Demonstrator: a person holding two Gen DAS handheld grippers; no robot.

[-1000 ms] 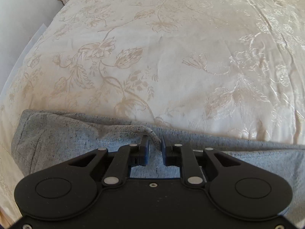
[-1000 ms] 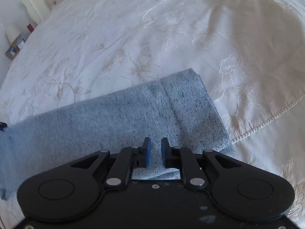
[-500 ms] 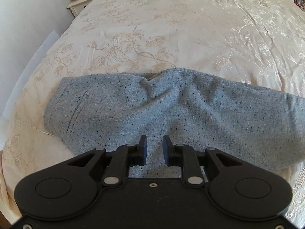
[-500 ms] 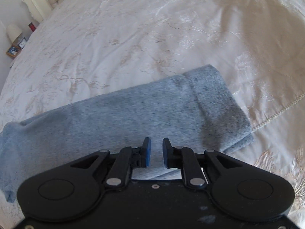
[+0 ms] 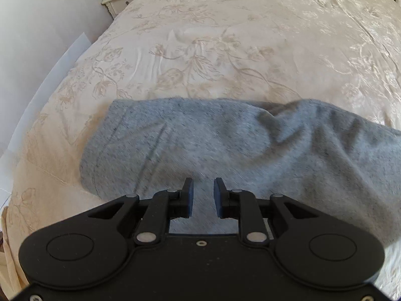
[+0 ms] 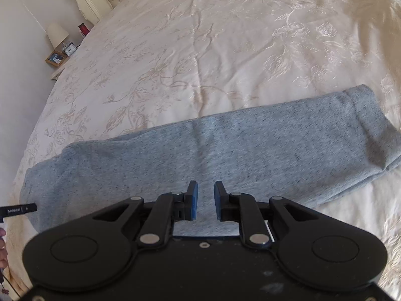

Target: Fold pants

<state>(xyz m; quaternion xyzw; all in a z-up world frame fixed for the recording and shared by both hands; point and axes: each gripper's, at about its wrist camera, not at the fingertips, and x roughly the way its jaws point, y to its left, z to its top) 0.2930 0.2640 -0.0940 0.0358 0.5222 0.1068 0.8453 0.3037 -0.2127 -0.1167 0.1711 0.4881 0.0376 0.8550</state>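
Left wrist view has the left gripper [image 5: 203, 198] hanging over the grey pants [image 5: 225, 145], jaws a little apart with nothing pinched between them, just fabric lying underneath and out past the tips. The pants run as a long folded strip across the cream floral bedspread [image 5: 225, 50], one end off to the left of the jaws. Right wrist view is similar: right gripper [image 6: 205, 200] with its blue pads [image 6: 193, 200] apart, not touching cloth, the strip [image 6: 200, 150] stretching both ways beyond the tips. Nightstand [image 6: 60, 60] sits far up-left.
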